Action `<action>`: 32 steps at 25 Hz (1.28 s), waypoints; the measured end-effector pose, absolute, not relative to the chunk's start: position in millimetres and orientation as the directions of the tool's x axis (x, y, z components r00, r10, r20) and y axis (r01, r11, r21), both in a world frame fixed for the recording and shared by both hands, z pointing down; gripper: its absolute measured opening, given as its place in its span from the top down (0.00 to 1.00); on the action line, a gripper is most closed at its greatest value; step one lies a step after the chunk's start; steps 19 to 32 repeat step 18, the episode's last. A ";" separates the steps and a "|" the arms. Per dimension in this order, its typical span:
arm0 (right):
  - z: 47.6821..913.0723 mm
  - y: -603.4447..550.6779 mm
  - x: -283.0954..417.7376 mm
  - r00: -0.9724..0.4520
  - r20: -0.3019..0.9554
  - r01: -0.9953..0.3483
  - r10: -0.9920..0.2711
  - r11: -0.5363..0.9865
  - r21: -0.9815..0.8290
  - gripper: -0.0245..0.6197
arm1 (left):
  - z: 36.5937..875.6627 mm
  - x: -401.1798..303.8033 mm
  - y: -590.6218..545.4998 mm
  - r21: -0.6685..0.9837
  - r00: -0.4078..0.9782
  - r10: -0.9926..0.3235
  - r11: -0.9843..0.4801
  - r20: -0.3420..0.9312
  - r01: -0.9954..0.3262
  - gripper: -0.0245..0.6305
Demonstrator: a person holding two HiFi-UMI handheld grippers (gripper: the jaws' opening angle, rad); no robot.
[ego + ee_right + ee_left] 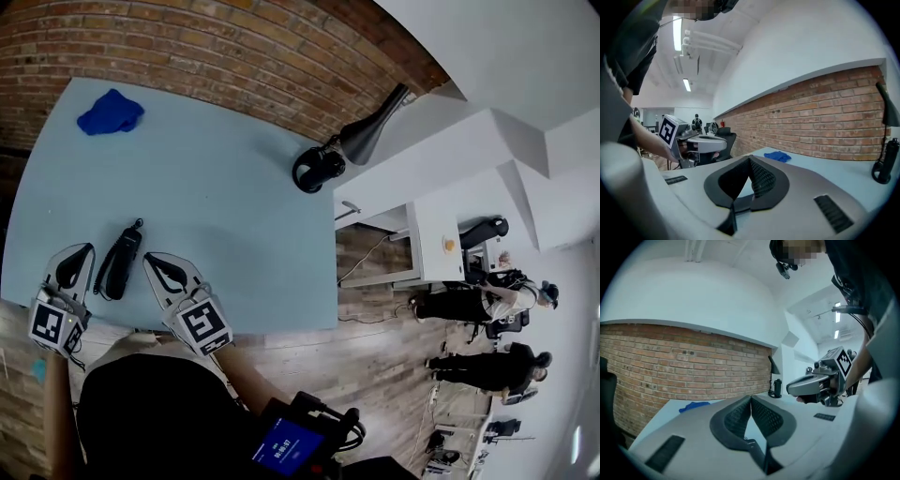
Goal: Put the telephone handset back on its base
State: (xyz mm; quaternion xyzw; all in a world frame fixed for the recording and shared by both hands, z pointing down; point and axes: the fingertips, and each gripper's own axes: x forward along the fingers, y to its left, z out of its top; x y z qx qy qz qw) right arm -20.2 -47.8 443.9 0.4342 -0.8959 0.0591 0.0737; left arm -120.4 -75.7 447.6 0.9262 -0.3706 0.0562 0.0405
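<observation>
A black telephone lies on the light blue table near its front left corner, with a short cord end at its far tip. I cannot tell the handset from its base. My left gripper rests just left of it and my right gripper just right of it. Both are shut with nothing between the jaws. In the left gripper view the pads meet at their tips, and the right gripper shows alongside. The right gripper's pads meet too. Neither gripper view shows the telephone.
A blue cloth lies at the table's far left corner. A black desk lamp stands at the far right edge. A brick wall runs behind the table. To the right are wooden floor, white furniture and people.
</observation>
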 end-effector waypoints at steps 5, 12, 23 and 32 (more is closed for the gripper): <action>458.5 -42.7 -11.2 -0.609 0.210 -0.790 -0.765 0.608 -0.076 0.94 | 477.9 -108.7 -70.4 0.068 0.725 -0.661 -0.728 0.196 -0.682 0.92; 473.1 -40.7 -1.6 -0.605 0.230 -0.795 -0.762 0.596 -0.117 0.94 | 505.1 -96.4 -68.6 0.076 0.722 -0.637 -0.733 0.269 -0.675 0.92; 484.3 -42.0 11.7 -0.602 0.243 -0.798 -0.761 0.585 -0.145 0.94 | 528.4 -94.2 -75.3 0.083 0.663 -0.653 -0.687 0.367 -0.722 0.92; 484.3 -42.0 11.7 -0.602 0.243 -0.798 -0.761 0.585 -0.145 0.94 | 528.4 -94.2 -75.3 0.083 0.663 -0.653 -0.687 0.367 -0.722 0.92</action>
